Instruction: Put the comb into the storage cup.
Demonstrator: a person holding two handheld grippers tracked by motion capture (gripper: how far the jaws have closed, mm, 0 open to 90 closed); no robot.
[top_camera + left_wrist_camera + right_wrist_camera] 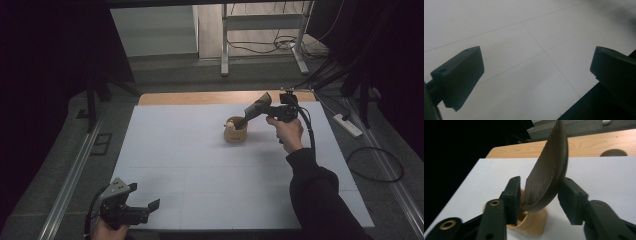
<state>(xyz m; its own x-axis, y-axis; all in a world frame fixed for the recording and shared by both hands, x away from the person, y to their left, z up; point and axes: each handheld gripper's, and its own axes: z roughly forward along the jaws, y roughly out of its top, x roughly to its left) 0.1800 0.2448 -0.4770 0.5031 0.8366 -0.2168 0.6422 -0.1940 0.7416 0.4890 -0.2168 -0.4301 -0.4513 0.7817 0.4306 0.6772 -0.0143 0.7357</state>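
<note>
Between right gripper [539, 197] jaws, released, no pad contact: 1 dark ridged comb [547, 170], curved, standing in 1 tan round holder [531, 225]. Left gripper [536, 75]: released, w/ nothing between.

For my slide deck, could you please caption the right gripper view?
Right gripper with jaws parted around a dark comb standing in a tan wooden cup on the white table.

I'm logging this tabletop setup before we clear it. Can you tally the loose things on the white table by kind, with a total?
Combs: 1, dark brown, standing in the holder between the right gripper jaws
Holders: 1, tan wooden cup
White lumps in the cup: 1, too small to identify
Total: 3
</note>
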